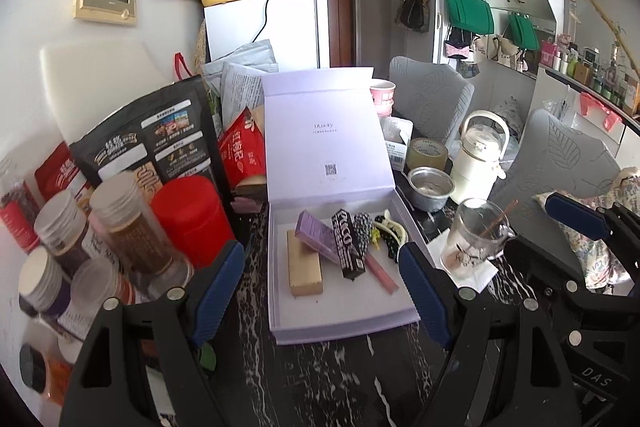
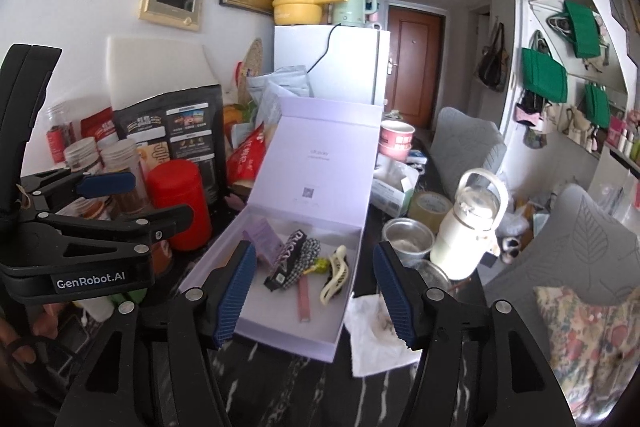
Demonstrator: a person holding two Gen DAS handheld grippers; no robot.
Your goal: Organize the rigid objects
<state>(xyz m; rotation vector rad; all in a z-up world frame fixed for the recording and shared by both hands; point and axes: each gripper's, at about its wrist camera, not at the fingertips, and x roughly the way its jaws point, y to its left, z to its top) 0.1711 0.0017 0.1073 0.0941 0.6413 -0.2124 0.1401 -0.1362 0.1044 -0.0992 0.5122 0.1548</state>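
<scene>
Your left claw (image 1: 322, 291) and right claw (image 2: 314, 297) both gape empty; lavender box (image 1: 340, 325) at twelve o'clock, dark tabletop (image 1: 320, 379) clear before it.

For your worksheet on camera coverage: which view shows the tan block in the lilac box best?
The left wrist view: the tan block lies in full sight on the floor of the lilac box. In the right wrist view, the right gripper's own finger appears to hide it.

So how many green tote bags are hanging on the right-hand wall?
3. One green bag hangs at mid-height, one higher up, one lower right. Others may be hidden beyond the frame edge.
</scene>
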